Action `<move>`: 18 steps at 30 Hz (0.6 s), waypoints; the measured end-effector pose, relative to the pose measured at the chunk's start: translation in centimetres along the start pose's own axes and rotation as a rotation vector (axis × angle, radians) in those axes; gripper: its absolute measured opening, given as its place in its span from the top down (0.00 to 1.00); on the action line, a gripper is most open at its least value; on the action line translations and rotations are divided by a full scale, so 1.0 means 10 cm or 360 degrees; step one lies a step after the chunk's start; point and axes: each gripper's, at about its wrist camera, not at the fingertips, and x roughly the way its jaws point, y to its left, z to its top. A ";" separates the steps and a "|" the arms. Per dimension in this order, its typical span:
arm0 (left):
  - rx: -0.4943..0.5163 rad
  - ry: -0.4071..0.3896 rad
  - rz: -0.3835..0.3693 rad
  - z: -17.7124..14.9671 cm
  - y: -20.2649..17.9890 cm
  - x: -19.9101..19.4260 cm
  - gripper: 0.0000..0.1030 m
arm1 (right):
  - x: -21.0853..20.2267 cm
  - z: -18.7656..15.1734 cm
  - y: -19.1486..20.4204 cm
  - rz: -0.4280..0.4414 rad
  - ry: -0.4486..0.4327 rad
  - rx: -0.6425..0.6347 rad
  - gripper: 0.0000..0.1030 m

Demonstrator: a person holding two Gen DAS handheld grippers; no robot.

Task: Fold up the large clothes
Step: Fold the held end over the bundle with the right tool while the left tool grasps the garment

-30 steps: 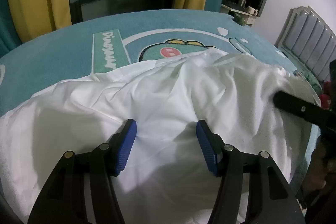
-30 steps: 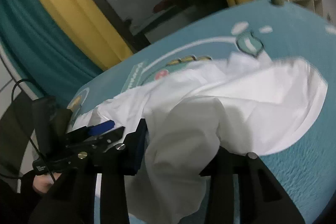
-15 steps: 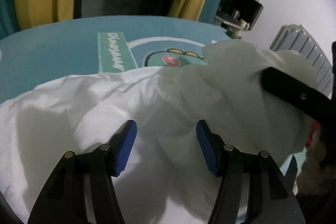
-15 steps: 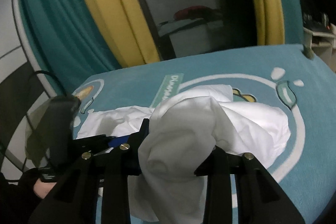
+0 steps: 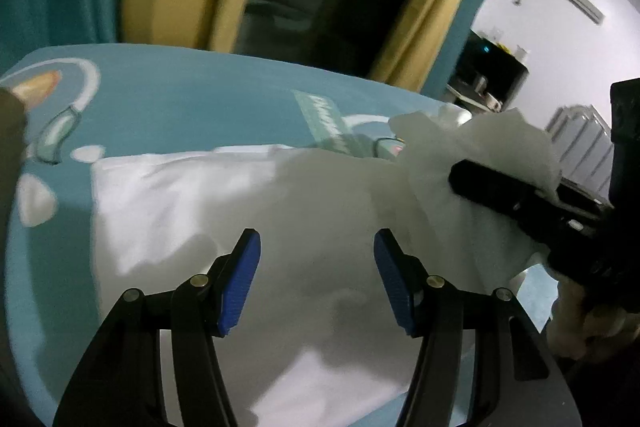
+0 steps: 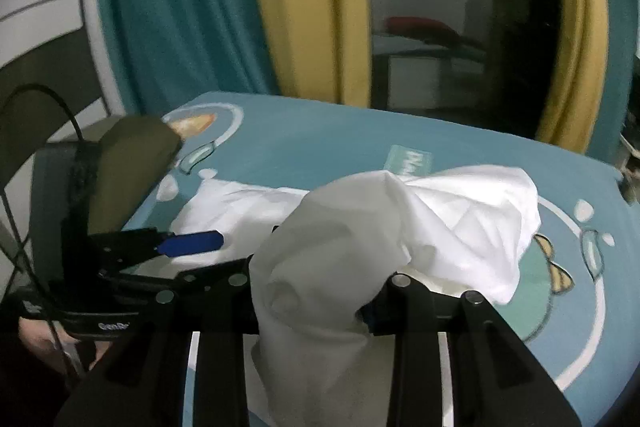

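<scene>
In the left wrist view, the white garment (image 5: 248, 211) is seen spread on the teal bed (image 5: 192, 107); the left gripper (image 5: 316, 283) is held released above it, nothing between its pads. In the right wrist view, a bunched fold of the garment (image 6: 320, 267) is grasped by the right gripper (image 6: 316, 303), whose jaws are closing on the cloth, lifted off the bed (image 6: 320, 143).
</scene>
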 end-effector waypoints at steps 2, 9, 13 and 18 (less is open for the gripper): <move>-0.0032 -0.0025 0.0034 -0.03 0.11 -0.10 0.40 | 0.09 0.01 0.11 0.0053 0.0029 -0.0027 0.75; -0.0138 -0.0077 0.0149 -0.08 0.48 -0.35 0.40 | 0.42 -0.16 0.61 0.0245 0.0184 -0.0185 0.76; -0.0192 -0.0100 0.0221 -0.11 0.66 -0.48 0.40 | 0.53 -0.26 0.88 0.0416 0.0245 -0.0284 0.75; -0.0215 -0.0152 0.0304 -0.05 0.83 -0.68 0.40 | 0.61 -0.44 1.09 0.0509 0.0337 -0.0414 0.59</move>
